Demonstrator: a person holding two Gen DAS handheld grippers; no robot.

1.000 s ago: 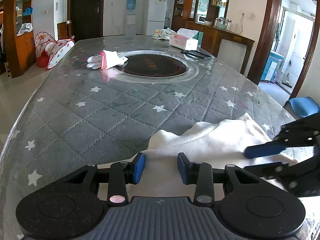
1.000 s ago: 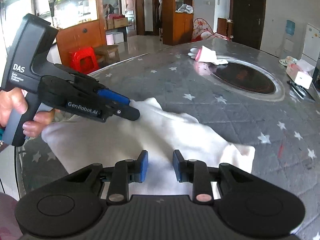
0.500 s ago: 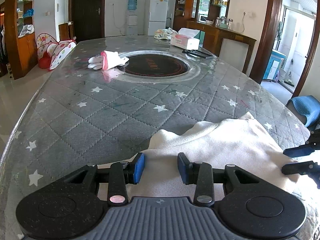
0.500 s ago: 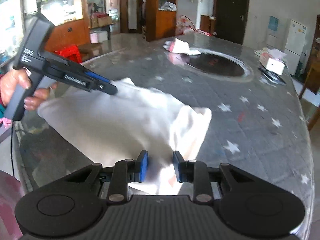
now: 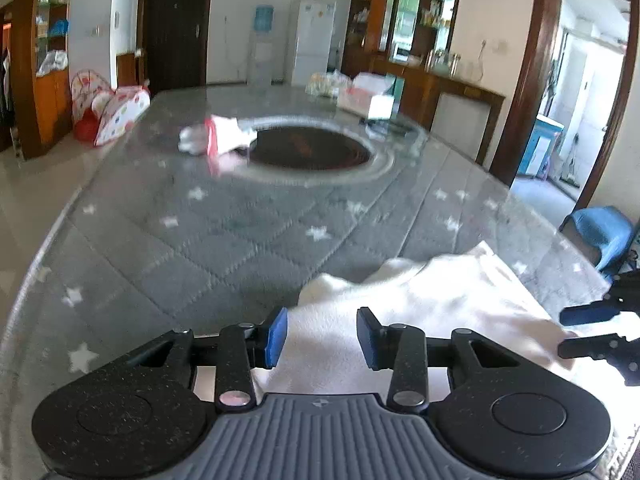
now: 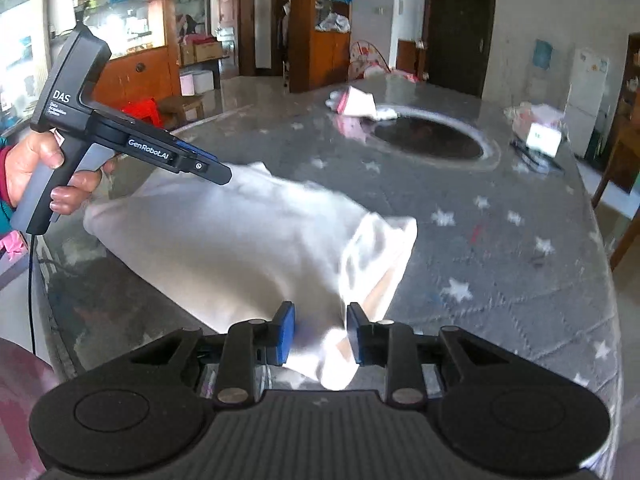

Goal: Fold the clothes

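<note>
Soft white cloth (image 6: 240, 240) lies on the grey star-patterned table cover (image 5: 200, 240), near the table's edge. Both the left gripper (image 5: 321, 336) and the right gripper (image 6: 320, 332) are spread open around its edges, pinching nothing. If they close on too little cloth, I think it could slip out and the fold would come undone.

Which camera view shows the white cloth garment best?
The right wrist view: the white cloth garment shows nearly whole on the grey star-patterned table cover, with its doubled-over edge. The left wrist view shows only its near part, cut off behind the left gripper.
</note>
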